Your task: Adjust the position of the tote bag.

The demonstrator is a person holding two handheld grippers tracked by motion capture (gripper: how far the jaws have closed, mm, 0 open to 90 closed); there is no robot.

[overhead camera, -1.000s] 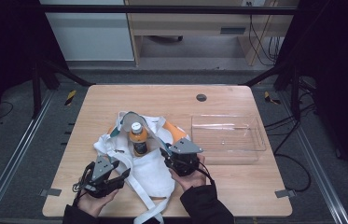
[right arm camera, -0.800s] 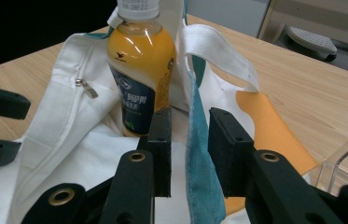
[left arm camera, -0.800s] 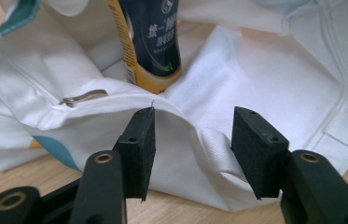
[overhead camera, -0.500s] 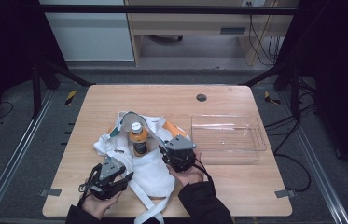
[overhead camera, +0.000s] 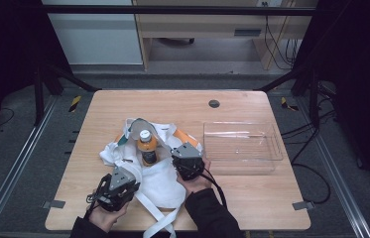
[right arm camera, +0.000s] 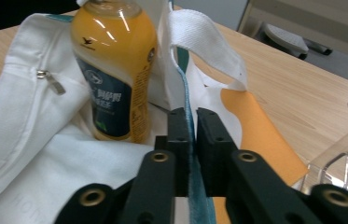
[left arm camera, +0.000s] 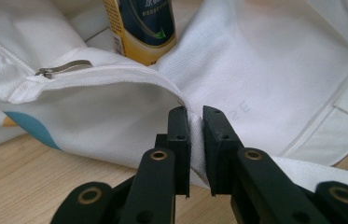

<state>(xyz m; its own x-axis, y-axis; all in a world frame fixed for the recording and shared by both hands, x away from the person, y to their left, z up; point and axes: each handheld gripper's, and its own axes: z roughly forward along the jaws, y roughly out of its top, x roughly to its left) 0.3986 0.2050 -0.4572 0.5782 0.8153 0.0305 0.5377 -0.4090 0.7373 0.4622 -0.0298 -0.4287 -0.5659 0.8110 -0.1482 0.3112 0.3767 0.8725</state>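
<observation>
White cloth bag (overhead camera: 160, 173) lies crumpled at table (overhead camera: 252, 198) centre, woven fabric with orange and teal patches, straps trailing toward 6 o'clock. Orange juice bottle (overhead camera: 147, 148) stands upright on the bag, white cap, dark label; it sits between both grippers' lines of sight. Clear plastic tray (overhead camera: 242, 146) at 3 o'clock of the bag, just beside it. Metal zipper pull (left arm camera: 64, 67) on the hem near the bottle.

Left gripper (left arm camera: 196, 135): jaws just closed, pinching a white fabric edge. Right gripper (right arm camera: 194, 140): jaws just closed, pinching a teal-trimmed edge.
</observation>
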